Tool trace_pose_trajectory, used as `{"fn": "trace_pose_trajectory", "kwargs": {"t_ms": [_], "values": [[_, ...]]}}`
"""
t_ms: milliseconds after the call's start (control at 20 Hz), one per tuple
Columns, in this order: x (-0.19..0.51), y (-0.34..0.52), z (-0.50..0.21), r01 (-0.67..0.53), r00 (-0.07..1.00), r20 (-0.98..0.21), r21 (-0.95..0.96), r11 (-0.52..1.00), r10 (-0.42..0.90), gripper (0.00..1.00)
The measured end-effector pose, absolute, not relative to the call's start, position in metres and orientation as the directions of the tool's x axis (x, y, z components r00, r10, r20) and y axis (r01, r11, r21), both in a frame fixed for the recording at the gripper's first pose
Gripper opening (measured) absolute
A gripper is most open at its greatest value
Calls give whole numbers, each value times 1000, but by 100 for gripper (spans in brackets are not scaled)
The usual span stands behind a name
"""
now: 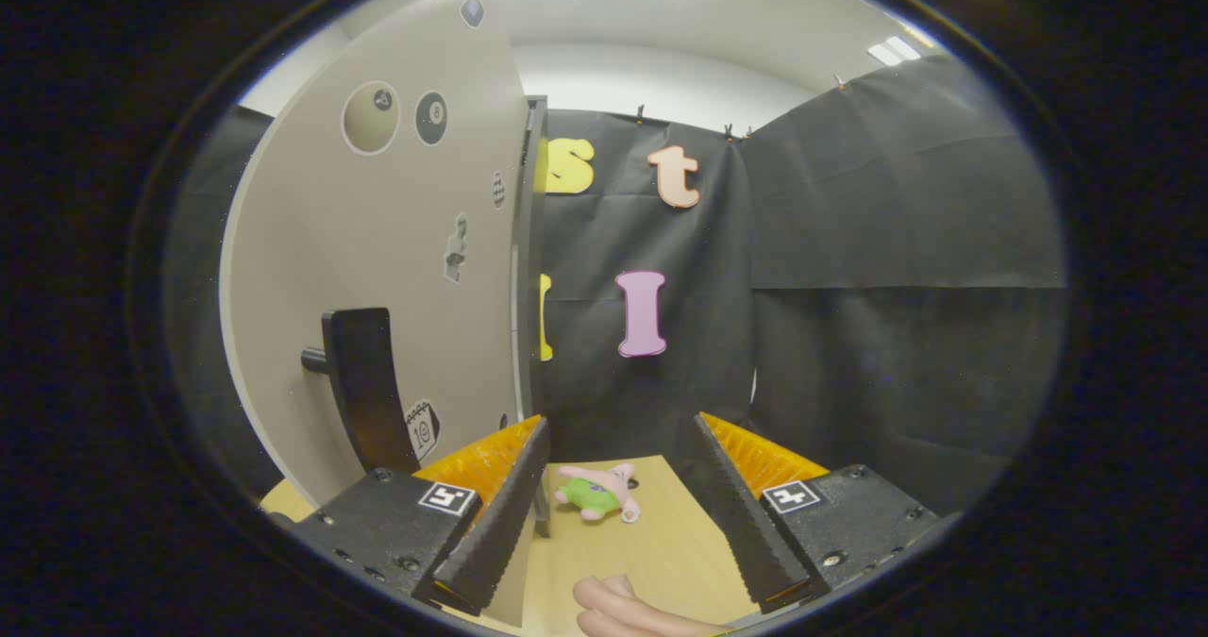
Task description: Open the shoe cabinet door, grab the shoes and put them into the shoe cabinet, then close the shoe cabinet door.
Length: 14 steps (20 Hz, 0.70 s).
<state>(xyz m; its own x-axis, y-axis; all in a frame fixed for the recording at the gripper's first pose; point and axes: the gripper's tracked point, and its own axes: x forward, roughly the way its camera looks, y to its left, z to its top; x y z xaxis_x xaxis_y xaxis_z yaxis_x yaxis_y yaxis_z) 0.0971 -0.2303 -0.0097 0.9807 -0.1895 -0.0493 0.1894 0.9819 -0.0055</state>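
The gripper point(623, 462) hangs with its 2 fingers spread wide apart, nothing between them but air and the wooden tabletop point(661, 552) below. The shoe cabinet door point(377, 269) stands swung open beside the left finger — a pale panel dotted with stickers, its dark handle point(363, 387) jutting out low on the face, just above that finger. Beyond the door's edge, on the tabletop between the fingers, lies a small pink-and-green plush toy point(597, 493). A person's fingers point(623, 609) rest on the tabletop nearer than the toy. No shoes can be made out from here.
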Motion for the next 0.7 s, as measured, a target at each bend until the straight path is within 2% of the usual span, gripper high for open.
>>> {"fn": "trace_pose_trajectory", "kwargs": {"t_ms": [250, 500, 700], "values": [[103, -188, -19, 184, 979, -85, -2, 983, -183, 96], [115, -139, -13, 161, 985, -63, 11, 987, -160, 95], [126, -85, -10, 97, 994, -56, -8, 995, -97, 95]]}}
